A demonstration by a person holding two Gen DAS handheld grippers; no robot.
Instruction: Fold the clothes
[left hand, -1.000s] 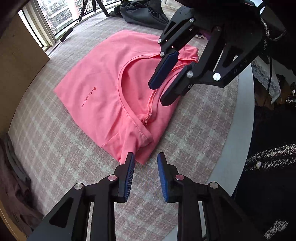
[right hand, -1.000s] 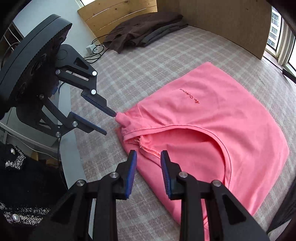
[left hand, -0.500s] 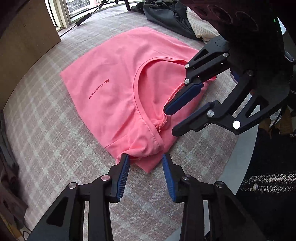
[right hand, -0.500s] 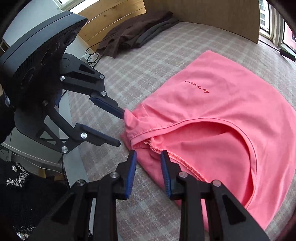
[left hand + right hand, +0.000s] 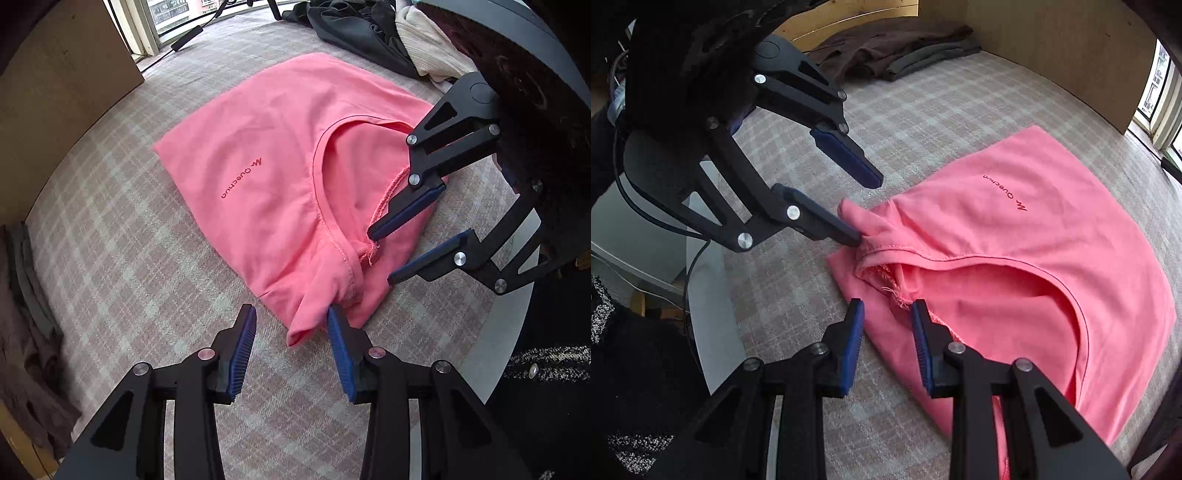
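Note:
A pink T-shirt (image 5: 266, 155) with a dark red logo lies folded on the checked tablecloth (image 5: 110, 240), its neckline facing me. My left gripper (image 5: 291, 343) is open over the near bunched corner, and that fabric touches the inner side of its right pad (image 5: 338, 343) without being pinched. In the right wrist view the left gripper (image 5: 866, 210) stands at the upper left, its lower fingertip against the shirt's corner (image 5: 857, 218). My right gripper (image 5: 886, 314) is open just above the shirt's edge, next to the frayed collar seam (image 5: 897, 295). It also shows in the left wrist view (image 5: 382, 256).
A dark heap of clothes (image 5: 351, 29) and a cream garment (image 5: 424, 48) lie at the far side. Brown and grey clothes (image 5: 894, 48) sit by a wooden board (image 5: 1071, 55). The table's white rim (image 5: 498, 350) runs close by, with a person's dark tweed sleeve (image 5: 546, 369) beyond it.
The left gripper's jaws have spread wider and now straddle the shirt's near corner. The right gripper has slid along the shirt's edge to the frayed seam, its gap unchanged.

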